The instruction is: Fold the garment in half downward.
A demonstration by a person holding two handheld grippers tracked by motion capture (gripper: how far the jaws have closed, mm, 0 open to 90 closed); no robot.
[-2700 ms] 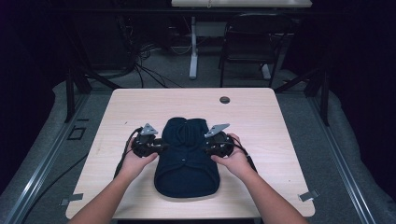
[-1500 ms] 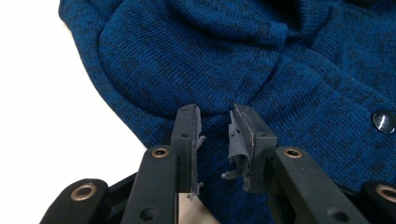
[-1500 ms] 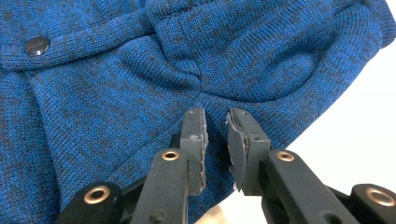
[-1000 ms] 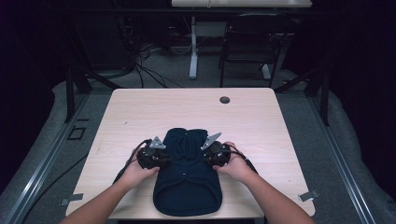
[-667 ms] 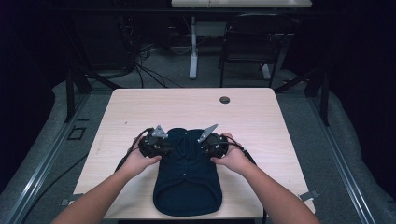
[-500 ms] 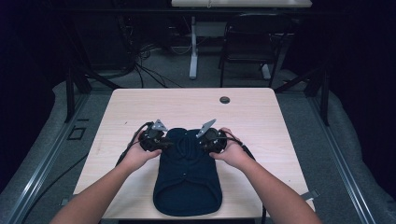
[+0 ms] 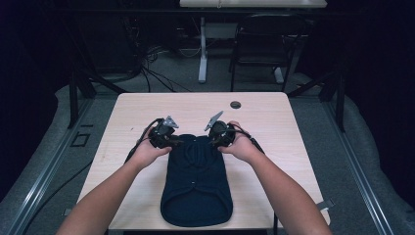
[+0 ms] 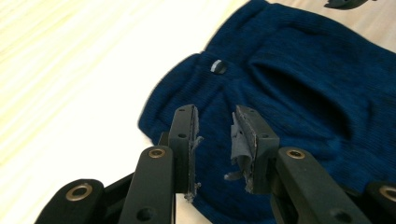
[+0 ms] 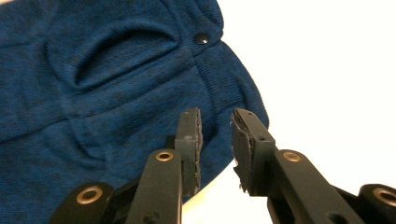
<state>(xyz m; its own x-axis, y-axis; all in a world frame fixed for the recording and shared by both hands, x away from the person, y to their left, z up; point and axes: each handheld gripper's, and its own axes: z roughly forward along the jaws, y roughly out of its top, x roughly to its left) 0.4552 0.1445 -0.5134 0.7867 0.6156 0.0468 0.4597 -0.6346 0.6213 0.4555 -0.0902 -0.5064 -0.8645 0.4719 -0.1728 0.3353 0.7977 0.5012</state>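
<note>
A dark blue knitted garment [image 7: 195, 183] lies folded lengthwise on the wooden table [image 7: 274, 122]. My left gripper [image 7: 174, 143] hovers over its far left corner, and my right gripper [image 7: 213, 142] over its far right corner. In the left gripper view the left gripper [image 8: 215, 128] stands open above the garment [image 8: 303, 93], near a pale button [image 8: 218, 66]. In the right gripper view the right gripper [image 9: 215, 128] is open too. Its jaws have just been opening, with nothing between them. The garment [image 9: 93, 93] and a dark snap [image 9: 201, 38] lie beneath.
A small black round fitting [image 7: 236, 104] sits in the tabletop near the far edge. Beyond the table stand a dark chair [image 7: 264, 44] and a white table leg [image 7: 202, 54], with cables on the floor. Bare wood flanks the garment.
Both hands have moved away from the person to the garment's far end and risen a little. The garment now lies longer and flatter, reaching the near table edge.
</note>
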